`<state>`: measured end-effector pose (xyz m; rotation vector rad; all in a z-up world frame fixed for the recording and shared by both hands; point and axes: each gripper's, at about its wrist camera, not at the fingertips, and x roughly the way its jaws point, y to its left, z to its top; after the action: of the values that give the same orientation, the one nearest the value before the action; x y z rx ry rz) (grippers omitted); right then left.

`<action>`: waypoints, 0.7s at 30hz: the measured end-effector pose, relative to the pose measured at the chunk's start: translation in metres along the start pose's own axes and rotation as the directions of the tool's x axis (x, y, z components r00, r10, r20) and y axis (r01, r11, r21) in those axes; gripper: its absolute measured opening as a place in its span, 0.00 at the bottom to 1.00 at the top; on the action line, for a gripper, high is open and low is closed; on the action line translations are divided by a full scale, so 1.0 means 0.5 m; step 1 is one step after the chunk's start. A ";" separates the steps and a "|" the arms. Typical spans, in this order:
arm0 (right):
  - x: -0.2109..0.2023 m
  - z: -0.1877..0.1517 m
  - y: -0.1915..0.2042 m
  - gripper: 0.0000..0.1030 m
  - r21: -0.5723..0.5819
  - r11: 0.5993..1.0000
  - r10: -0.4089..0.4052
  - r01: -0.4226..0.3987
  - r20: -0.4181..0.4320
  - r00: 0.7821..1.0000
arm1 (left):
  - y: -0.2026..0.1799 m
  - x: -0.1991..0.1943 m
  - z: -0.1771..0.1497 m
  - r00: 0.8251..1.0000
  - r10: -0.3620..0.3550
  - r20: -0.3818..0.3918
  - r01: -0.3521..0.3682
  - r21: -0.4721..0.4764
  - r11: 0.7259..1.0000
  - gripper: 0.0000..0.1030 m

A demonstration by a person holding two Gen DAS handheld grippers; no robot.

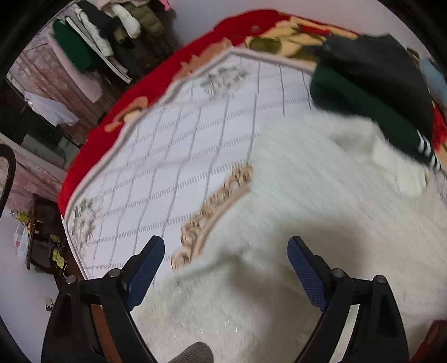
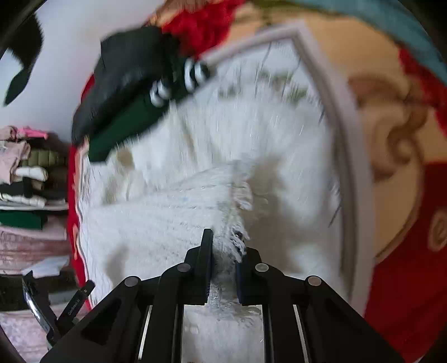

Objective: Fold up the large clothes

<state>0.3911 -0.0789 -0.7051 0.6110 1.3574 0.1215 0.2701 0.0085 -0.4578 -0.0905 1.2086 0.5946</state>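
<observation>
A large fluffy white sweater (image 1: 307, 195) lies spread on the bed. My left gripper (image 1: 226, 268) is open and empty, hovering just above the sweater's near part. In the right wrist view my right gripper (image 2: 225, 251) is shut on a fringed edge of the white sweater (image 2: 181, 212), lifting a fold of it over the rest. A dark green garment with white striped cuffs (image 1: 371, 109) lies at the far side of the sweater, and it also shows in the right wrist view (image 2: 131, 117).
The bed has a white grid-pattern mat (image 1: 173, 145) over a red floral blanket (image 1: 145, 89). A black garment (image 1: 377, 64) lies on the green one. Stacked clothes on shelves (image 2: 25, 173) stand beside the bed. A light blue cloth (image 2: 391, 25) lies at the bed's far edge.
</observation>
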 end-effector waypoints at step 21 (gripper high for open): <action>-0.038 -0.143 0.024 0.56 0.044 0.998 -0.037 0.046 -0.199 0.979 | 0.038 0.085 -0.030 0.998 0.051 -0.025 -0.045 0.211 0.976 0.96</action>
<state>0.3229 -0.0524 -0.6887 0.6231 1.5687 0.1186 0.2579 0.0351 -0.4967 0.1092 1.2995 0.5054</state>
